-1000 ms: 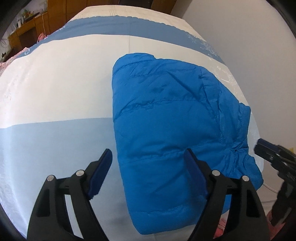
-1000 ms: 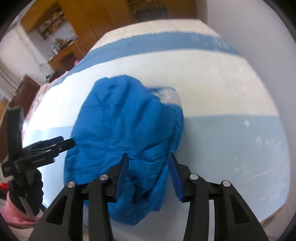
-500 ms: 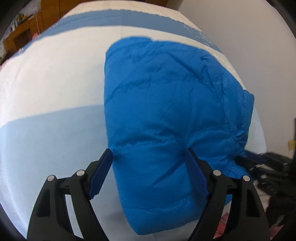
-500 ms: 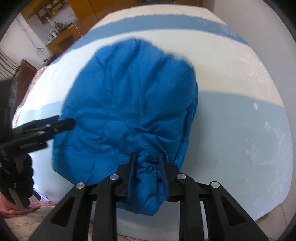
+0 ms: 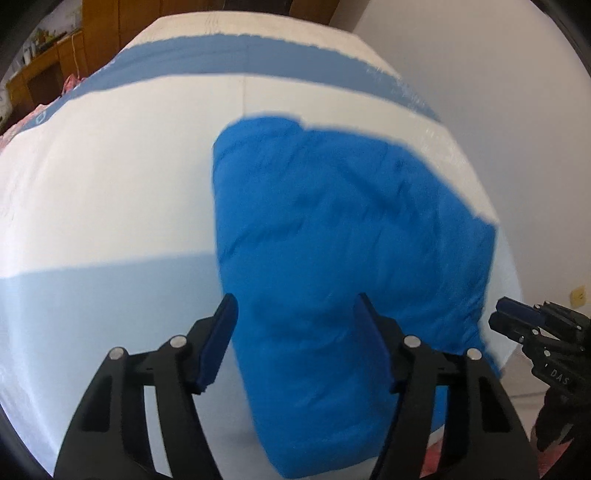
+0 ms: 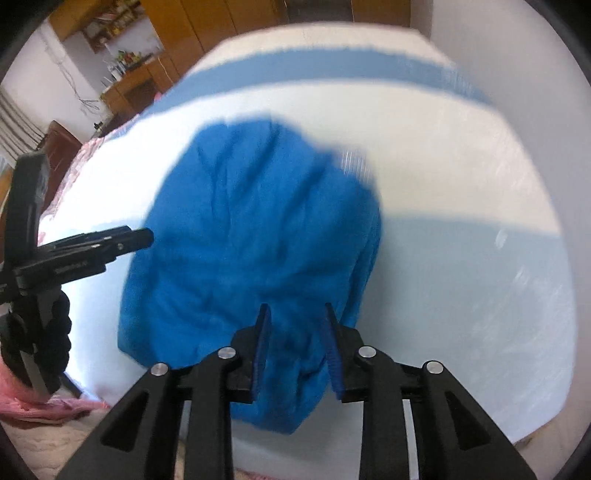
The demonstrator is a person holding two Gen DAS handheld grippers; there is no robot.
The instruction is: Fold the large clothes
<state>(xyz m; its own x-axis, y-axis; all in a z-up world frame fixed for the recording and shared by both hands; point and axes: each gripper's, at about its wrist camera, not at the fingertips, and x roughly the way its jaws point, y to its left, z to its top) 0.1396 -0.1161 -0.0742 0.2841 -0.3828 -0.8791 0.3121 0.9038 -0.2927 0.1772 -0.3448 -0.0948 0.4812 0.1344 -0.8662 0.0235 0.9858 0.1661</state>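
A puffy blue jacket (image 5: pixel 332 258) lies folded into a thick bundle on the striped bed (image 5: pixel 110 184), near its right front corner. My left gripper (image 5: pixel 295 325) straddles the bundle's near left part, and its jaws are closing with the fabric between them. In the right wrist view the same jacket (image 6: pixel 251 229) fills the middle. My right gripper (image 6: pixel 295 332) holds a bunched fold at the near edge, and its jaws are opening slightly while the fabric still fills the gap. Each gripper shows in the other's view: the right gripper (image 5: pixel 517 317) and the left gripper (image 6: pixel 136 236).
The bed cover has white, pale blue and darker blue bands (image 6: pixel 332 62). A plain wall (image 5: pixel 498 92) runs along the bed's right side. Wooden cabinets (image 6: pixel 177 33) stand at the back left. Pink bedding (image 6: pixel 44 406) lies below the near edge.
The right jaws went from part open to pinched on the jacket's near fold, then widened a little. The left jaws narrowed around the bundle's near left part. The jacket shifted on the bed.
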